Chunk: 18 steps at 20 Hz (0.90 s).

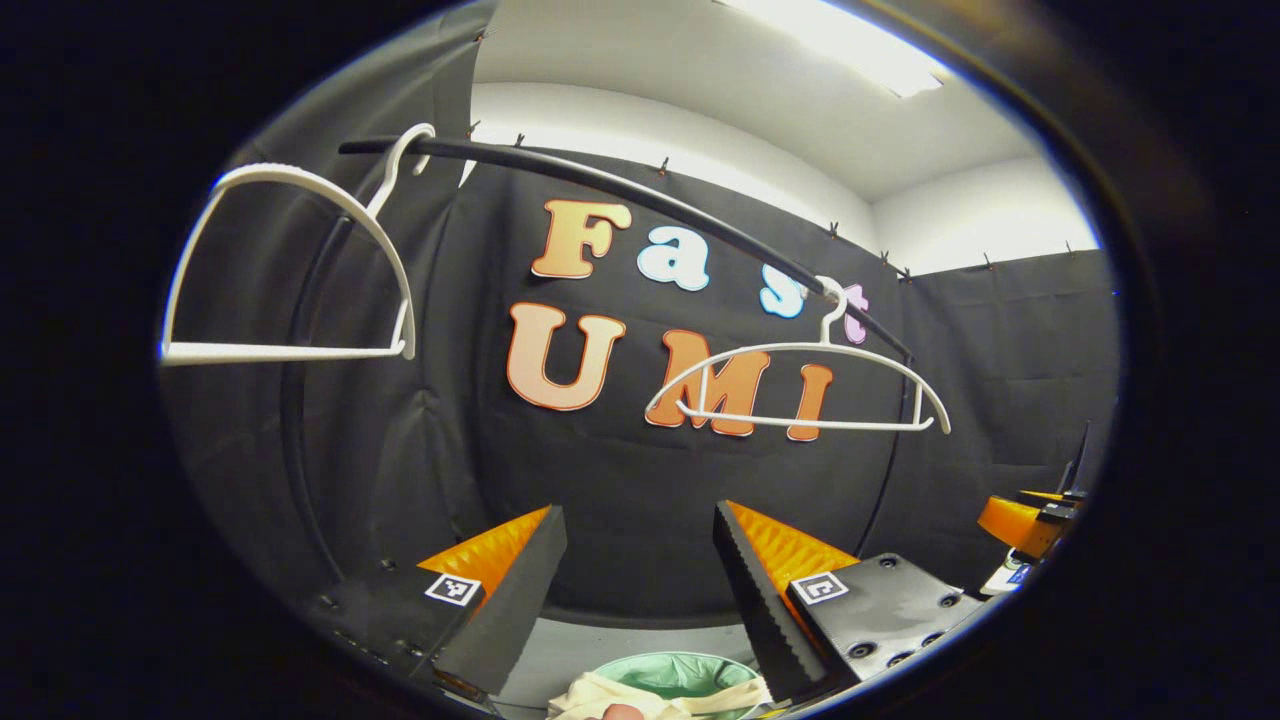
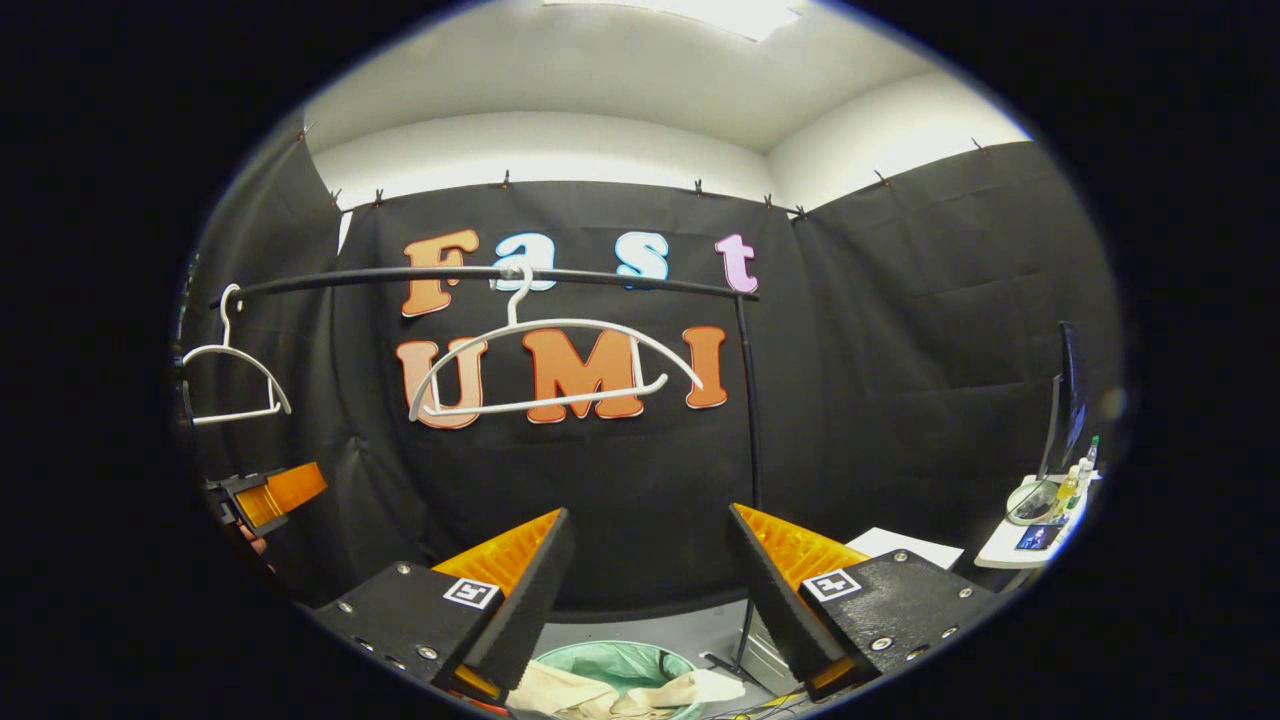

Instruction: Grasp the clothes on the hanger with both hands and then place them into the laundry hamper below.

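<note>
Black cloth is covering the booth walls under a white ceiling. Two bare white hangers are hanging on the rail. Far below, cream clothes are lying in the green hamper. Both the left gripper and right gripper are gaping wide, holding nothing.

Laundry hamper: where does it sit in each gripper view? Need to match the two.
Left gripper view: the laundry hamper sits at the bottom centre, between that gripper's fingers, with cream clothes in it.
Right gripper view: the hamper again sits at the bottom centre between the fingers, clothes draped over its front rim.
Shared landmark: the black rail carrying two bare white hangers.
</note>
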Tool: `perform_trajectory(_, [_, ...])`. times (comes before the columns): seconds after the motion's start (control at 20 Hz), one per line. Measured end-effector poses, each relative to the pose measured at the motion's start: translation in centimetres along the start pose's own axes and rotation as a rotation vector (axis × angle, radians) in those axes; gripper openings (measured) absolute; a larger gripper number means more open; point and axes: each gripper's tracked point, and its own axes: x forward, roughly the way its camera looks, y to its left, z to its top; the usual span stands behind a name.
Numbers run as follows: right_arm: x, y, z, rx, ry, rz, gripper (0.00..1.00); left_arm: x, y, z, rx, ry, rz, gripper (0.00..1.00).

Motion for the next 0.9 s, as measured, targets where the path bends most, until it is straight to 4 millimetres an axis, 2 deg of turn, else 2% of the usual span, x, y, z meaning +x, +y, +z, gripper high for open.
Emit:
perform_trajectory(0.05, [-0.1,-0.1,0.9,0.000,-0.024,-0.006,0.95,-0.2,-0.1,0.3,0.003,-0.009,0.000,1.00])
perform_trajectory(0.1, [-0.2,-0.5,1.7,0.002,-0.056,-0.017,0.95,-0.4,-0.1,0.4,0.006,-0.017,0.003,0.94])
perform_trajectory(0.2, [-0.6,-0.8,2.6,0.002,-0.093,-0.024,0.95,-0.6,-0.2,0.4,0.002,-0.024,0.012,0.94])
perform_trajectory(0.25, [-0.6,-0.3,2.6,0.005,-0.101,-0.018,0.95,-0.5,-0.3,0.4,-0.003,-0.021,0.011,0.97])
perform_trajectory(0.4, [-0.9,-0.5,2.4,0.009,-0.096,-0.016,0.95,-0.9,-0.3,-0.2,-0.009,-0.008,0.012,0.97])
perform_trajectory(0.45, [-0.9,-0.6,2.3,0.010,-0.093,-0.017,1.00,-1.1,-0.1,-0.1,-0.007,-0.010,0.017,0.97])
perform_trajectory(0.5, [-1.1,-0.9,2.0,0.010,-0.087,-0.021,0.95,-1.3,0.0,0.0,-0.003,-0.014,0.019,0.97])
perform_trajectory(0.65, [-1.0,-1.2,1.7,0.009,-0.077,-0.028,0.95,-1.6,0.3,0.2,0.015,-0.022,0.029,0.99])
perform_trajectory(0.7, [-0.9,-1.4,1.4,0.009,-0.070,-0.031,1.00,-1.8,0.4,0.2,0.020,-0.022,0.034,0.99])
perform_trajectory(0.75, [-0.9,-1.4,1.0,0.016,-0.063,-0.033,0.95,-1.8,0.3,0.2,0.021,-0.024,0.035,1.00])
perform_trajectory(0.85, [-0.9,-1.0,0.4,0.038,-0.047,-0.024,0.95,-1.9,0.2,0.2,0.022,-0.024,0.034,1.00])
perform_trajectory(0.9, [-0.9,-0.9,0.0,0.042,-0.041,-0.020,0.95,-1.9,0.2,0.4,0.025,-0.025,0.036,0.96])
